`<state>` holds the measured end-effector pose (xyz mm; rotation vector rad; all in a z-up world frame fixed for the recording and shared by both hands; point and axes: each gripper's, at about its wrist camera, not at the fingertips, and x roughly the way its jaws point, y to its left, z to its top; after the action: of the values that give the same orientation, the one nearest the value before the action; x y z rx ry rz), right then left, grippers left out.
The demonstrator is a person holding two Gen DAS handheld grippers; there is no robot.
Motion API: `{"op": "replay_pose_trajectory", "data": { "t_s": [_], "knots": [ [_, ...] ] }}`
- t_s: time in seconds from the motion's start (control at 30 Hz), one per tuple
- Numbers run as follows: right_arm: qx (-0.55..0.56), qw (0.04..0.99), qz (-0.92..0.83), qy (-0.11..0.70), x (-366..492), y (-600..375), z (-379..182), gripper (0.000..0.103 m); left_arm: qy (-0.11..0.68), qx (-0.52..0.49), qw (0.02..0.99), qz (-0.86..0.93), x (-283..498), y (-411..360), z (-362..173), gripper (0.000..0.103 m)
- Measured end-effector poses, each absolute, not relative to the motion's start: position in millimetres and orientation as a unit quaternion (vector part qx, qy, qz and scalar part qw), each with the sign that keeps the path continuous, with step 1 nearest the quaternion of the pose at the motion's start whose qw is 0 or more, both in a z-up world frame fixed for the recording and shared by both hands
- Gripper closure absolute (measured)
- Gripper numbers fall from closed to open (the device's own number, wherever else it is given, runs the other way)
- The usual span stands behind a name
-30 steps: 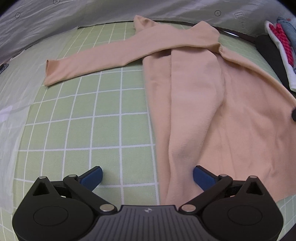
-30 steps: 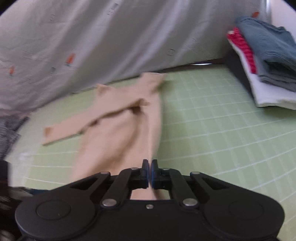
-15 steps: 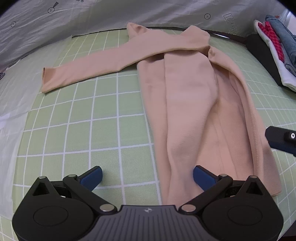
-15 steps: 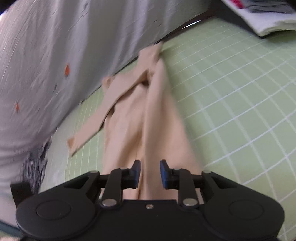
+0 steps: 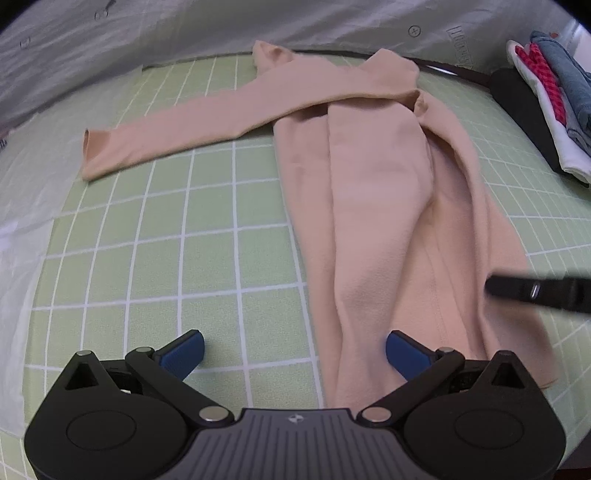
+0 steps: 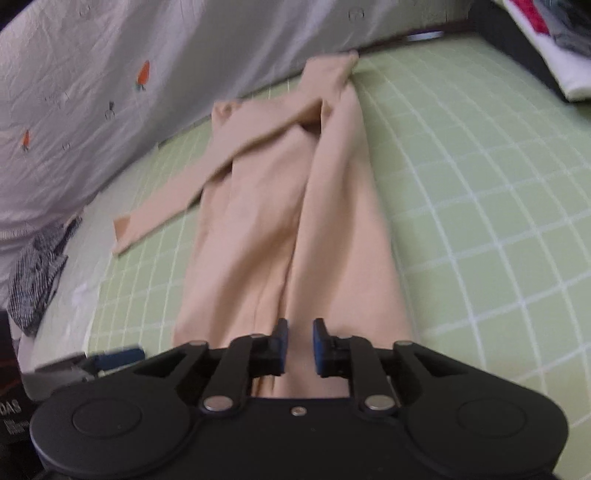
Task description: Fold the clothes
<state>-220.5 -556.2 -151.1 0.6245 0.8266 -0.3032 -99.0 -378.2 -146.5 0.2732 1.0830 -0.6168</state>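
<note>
Left wrist view gives me the green gridded mat [image 5: 207,258] first, backed by a pale sheet [image 5: 184,29]. On it lies the beige long-sleeved top [image 5: 376,206], its sides folded inward, one sleeve [image 5: 192,136] stretched out leftward across the mat. A stack of folded clothes [image 5: 554,96] sits at the far right edge. My left gripper [image 5: 295,350] is pitched steeply down over the top's near hem, jaws spread wide, nothing between them. My right gripper [image 6: 298,347] angles down over the hem's right side, jaws having just opened to a narrow gap; cloth lies beneath them, unpinched.
</note>
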Motion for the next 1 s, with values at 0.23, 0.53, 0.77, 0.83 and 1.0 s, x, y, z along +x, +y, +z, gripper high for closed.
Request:
{"op": "replay_pose_trajectory", "data": {
  "t_s": [0.23, 0.53, 0.77, 0.83, 1.0],
  "knots": [
    [0.243, 0.888, -0.162, 0.357, -193, -588, -124, 0.08, 0.528, -0.017, 0.82, -0.221, -54, -331, -128, 0.001],
    [0.212, 0.896, -0.174, 0.349, -108, -655, -118, 0.077, 0.485, -0.055, 0.866, -0.112, 62, -290, -116, 0.012],
    [0.169, 0.9, -0.194, 0.351, -46, -681, -129, 0.064, 0.5, -0.077, 0.858, -0.085, 133, -276, -137, 0.023],
    [0.153, 0.902, -0.193, 0.355, -30, -682, -133, 0.064, 0.498, -0.094, 0.858, -0.084, 143, -271, -140, 0.027],
    [0.115, 0.901, -0.193, 0.37, 5, -683, -144, 0.065, 0.483, -0.064, 0.866, -0.11, 155, -279, -142, 0.046]
  ]
}}
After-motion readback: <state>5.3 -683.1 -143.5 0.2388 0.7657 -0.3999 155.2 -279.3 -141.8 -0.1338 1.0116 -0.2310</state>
